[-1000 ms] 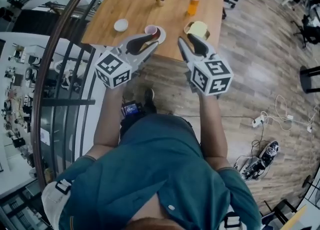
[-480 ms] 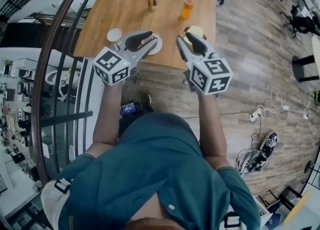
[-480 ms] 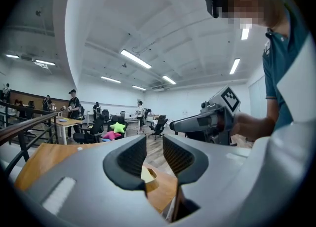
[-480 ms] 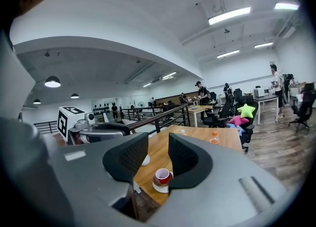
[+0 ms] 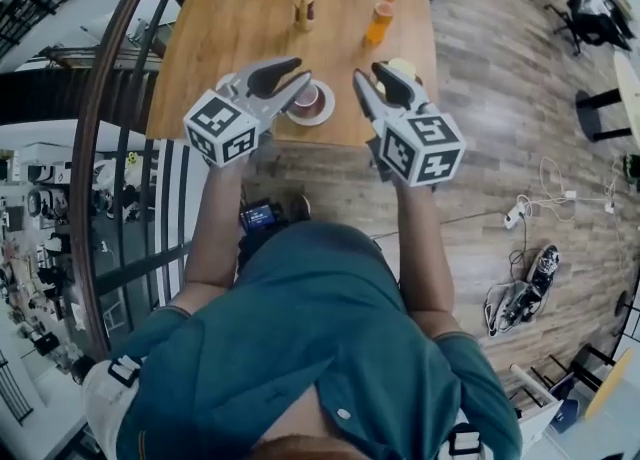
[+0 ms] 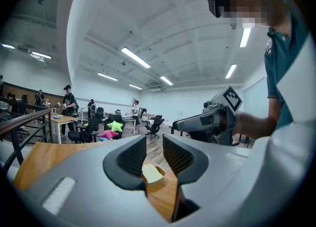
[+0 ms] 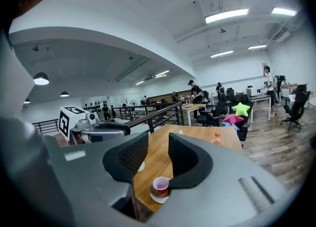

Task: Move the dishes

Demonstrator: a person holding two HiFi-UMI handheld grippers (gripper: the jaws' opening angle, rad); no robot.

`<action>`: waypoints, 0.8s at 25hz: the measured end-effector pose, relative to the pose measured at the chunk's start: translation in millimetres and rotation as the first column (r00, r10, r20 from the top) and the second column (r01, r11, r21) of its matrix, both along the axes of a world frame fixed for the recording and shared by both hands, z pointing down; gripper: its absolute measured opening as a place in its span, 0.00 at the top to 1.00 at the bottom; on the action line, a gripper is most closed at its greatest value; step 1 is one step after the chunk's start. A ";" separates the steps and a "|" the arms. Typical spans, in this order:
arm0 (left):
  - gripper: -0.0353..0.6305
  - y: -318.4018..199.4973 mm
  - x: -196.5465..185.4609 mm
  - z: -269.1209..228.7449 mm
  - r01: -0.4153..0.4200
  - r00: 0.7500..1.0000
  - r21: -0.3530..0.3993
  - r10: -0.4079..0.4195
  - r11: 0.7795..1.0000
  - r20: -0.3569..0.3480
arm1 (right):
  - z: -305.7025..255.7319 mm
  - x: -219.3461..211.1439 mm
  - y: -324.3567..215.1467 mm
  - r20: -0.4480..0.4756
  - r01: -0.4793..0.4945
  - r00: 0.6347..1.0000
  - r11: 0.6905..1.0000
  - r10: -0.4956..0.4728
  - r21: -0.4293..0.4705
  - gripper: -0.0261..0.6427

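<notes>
At the near edge of the wooden desk (image 5: 250, 18), the right hand-held gripper (image 5: 366, 74) covered part of the round wooden bowl holding something yellow (image 5: 403, 66). In its own view, only a sliver of the small white dish (image 7: 141, 167) showed. The desk's far end ran past the top edge.

Wooden table (image 5: 250, 28): brown bottle (image 5: 303, 6) with white cap upright toward the far edge, mid-width; orange bottle (image 5: 379, 20) upright just right of it, near the right edge. Dark curved railing (image 5: 110, 148) along the table's left edge. Plank floor (image 5: 500, 98) right; power strip (image 5: 517, 214), shoes (image 5: 540, 268).
</notes>
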State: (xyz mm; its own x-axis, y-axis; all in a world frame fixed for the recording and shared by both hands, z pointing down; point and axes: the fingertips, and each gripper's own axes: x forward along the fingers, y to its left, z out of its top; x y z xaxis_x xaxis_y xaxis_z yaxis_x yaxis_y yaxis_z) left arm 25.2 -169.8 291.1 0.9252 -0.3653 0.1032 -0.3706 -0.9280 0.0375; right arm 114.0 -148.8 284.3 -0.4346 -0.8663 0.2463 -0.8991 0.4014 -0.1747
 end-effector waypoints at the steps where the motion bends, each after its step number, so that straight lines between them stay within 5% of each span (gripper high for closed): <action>1: 0.81 -7.2 -4.8 0.9 -0.006 1.000 -0.003 0.006 1.000 -0.004 | 0.4 -4.5 -5.4 -0.004 -0.009 1.000 1.000 0.009 -0.004 0.79; 20: 0.81 -74.1 -48.3 16.7 -0.001 0.997 -0.047 -0.002 0.999 -0.072 | 7.9 -30.6 -57.7 -0.061 -0.062 0.996 0.997 0.059 -0.045 0.79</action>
